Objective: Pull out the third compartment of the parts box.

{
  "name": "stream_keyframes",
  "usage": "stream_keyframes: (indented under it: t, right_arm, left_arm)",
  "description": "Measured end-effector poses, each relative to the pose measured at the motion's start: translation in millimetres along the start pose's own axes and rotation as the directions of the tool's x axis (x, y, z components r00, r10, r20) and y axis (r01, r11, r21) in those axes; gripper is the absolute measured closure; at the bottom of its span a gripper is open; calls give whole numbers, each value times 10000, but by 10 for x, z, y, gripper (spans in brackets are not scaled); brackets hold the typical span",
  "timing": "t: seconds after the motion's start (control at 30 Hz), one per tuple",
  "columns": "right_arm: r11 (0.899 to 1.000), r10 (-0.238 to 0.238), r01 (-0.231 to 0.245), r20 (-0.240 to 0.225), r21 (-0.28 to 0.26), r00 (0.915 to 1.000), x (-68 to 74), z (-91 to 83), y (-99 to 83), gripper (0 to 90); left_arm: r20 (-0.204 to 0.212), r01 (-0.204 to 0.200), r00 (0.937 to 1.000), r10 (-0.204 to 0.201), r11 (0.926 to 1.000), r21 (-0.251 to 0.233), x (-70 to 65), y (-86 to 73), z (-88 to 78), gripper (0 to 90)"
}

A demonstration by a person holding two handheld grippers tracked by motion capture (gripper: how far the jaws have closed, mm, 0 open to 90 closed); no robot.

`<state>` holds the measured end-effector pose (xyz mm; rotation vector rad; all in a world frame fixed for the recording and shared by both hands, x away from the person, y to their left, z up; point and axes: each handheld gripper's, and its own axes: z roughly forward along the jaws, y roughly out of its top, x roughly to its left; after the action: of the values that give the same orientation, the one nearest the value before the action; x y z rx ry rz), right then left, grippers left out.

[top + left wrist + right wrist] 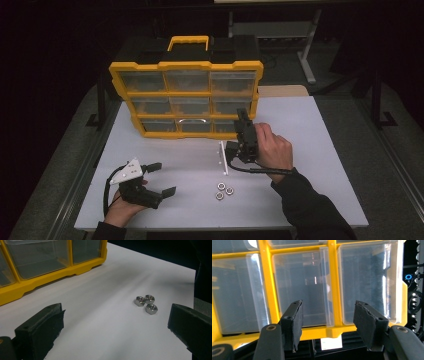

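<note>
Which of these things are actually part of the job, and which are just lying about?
In the job:
- yellow drawer organizer, at whose clear drawers the right gripper points, jaws apart
- three metal nuts on the table, ahead of the open left gripper

Lying about:
- white strip beside the right hand
- black frame behind the table

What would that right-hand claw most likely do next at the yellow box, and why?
Probably ease forward toward the clear drawers: the right gripper faces the yellow organizer with jaws apart and nothing between them, a yellow divider dead ahead, so it likely needs aligning before any pull.
</note>
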<state>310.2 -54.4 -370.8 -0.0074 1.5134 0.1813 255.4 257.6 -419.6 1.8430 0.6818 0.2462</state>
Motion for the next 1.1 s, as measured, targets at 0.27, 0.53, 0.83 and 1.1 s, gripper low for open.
stream_keyframes:
  t: [0.27, 0.53, 0.83, 1.1]
  right_arm:
    - [9997, 224, -224, 146, -3, 9996, -88, 29, 24, 420]
    - [9994, 322, -327, 436, 106, 9985, -153, 63, 61, 420]
    - [9994, 207, -228, 807, 253, 9965, -250, 115, 99, 444]
    - [9995, 50, -87, 1217, 303, 9926, -332, 161, 128, 464]
  left_arm:
    - [4, -101, 9999, 101, 9999, 8, 8, 1, -3, 0]
    - [-11, -65, 10000, 65, 10000, -40, 9, 1, -6, 0]
    - [-4, -7, 10000, 7, 10000, -56, 3, 3, -7, 0]
    - [-5, -109, 9999, 109, 9999, -61, 8, 4, -10, 0]
